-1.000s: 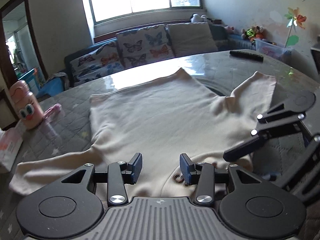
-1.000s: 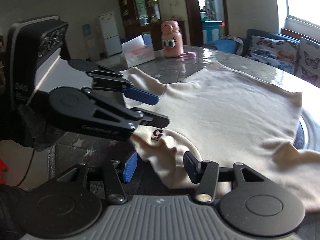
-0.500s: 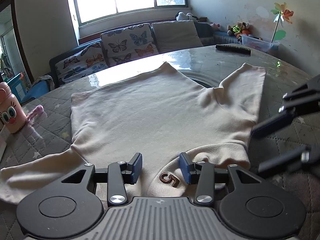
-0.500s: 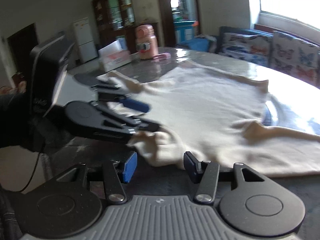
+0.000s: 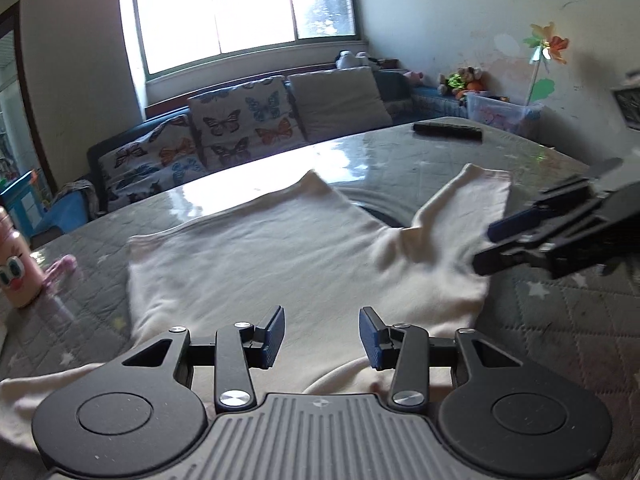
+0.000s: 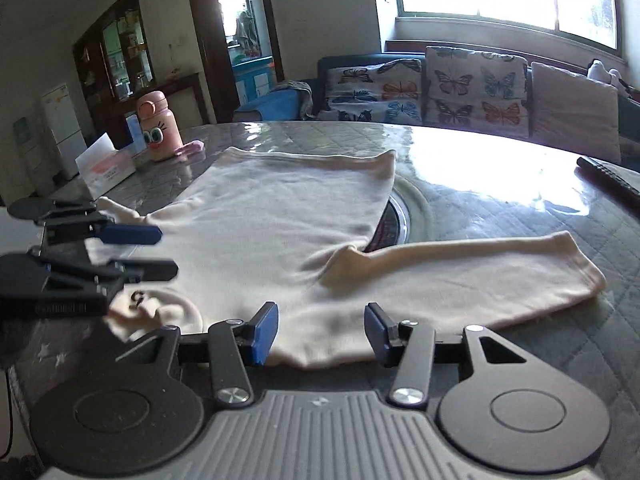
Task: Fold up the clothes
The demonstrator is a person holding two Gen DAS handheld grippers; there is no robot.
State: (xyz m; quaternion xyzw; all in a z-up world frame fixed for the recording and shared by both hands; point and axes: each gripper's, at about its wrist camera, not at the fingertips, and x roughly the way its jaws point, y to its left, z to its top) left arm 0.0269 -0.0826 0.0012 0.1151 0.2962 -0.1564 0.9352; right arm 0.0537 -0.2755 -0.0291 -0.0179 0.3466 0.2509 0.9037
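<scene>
Both hand-held grippers [image 5: 322, 336] [image 6: 321, 332] now farther apart, jaws spread over soft cream sweatshirt [image 5: 256, 264].

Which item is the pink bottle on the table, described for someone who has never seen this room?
Start at the cream sweatshirt spread over the grey quilted table. Look past its hem end towards the dark cabinets: the pink bottle stands upright beside a white tissue box. Only it has cartoon eyes and a rounded cap.
</scene>
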